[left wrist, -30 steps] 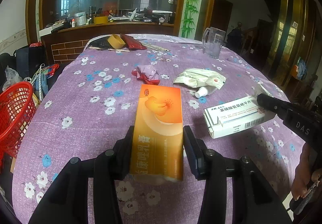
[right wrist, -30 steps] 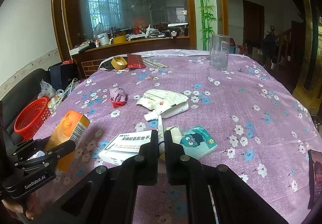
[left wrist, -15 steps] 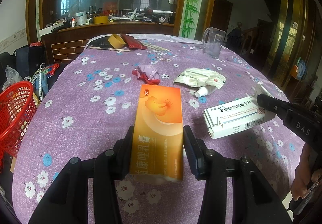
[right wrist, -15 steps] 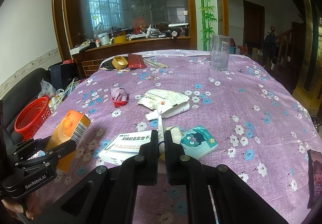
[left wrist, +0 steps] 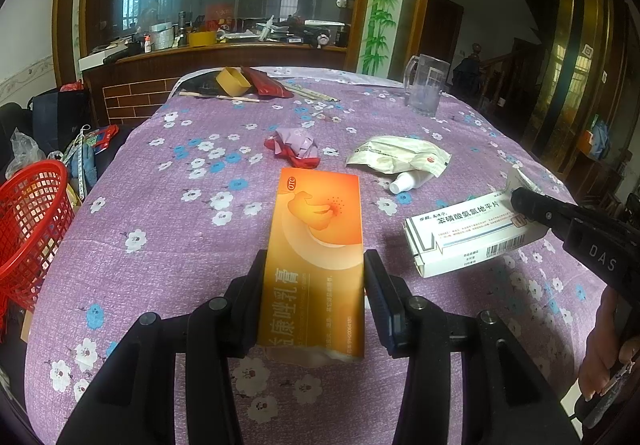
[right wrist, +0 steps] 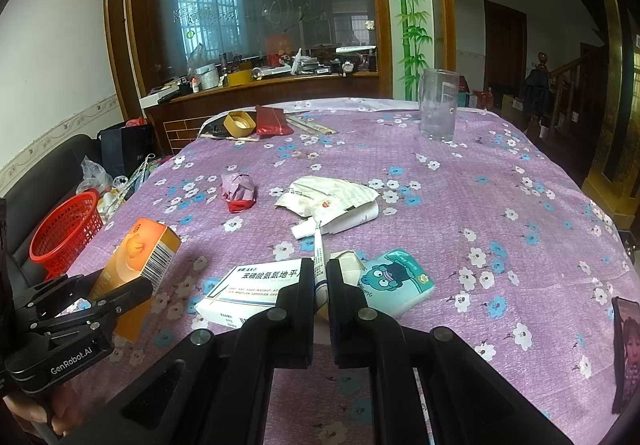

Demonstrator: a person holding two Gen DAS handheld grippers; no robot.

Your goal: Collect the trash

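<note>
**Two grippers, two pieces of trash**

Left gripper [left wrist: 314, 293] clamps an orange box [left wrist: 316, 245], lifted above the table [left wrist: 160, 245]. Right gripper [right wrist: 319, 285] pinches a thin white tube [right wrist: 319, 257] near a white box [right wrist: 248, 289]. Far left, off the table, stands a red basket [left wrist: 30, 229].

glossy cardboard box [left wrist: 316, 245] | woven cloth tablecloth [left wrist: 180, 245] | plastic mesh basket [left wrist: 32, 221]

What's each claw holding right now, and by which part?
Left claw grips the orange box across its long sides, near the lower end. Right claw pinches a small tube.
</note>
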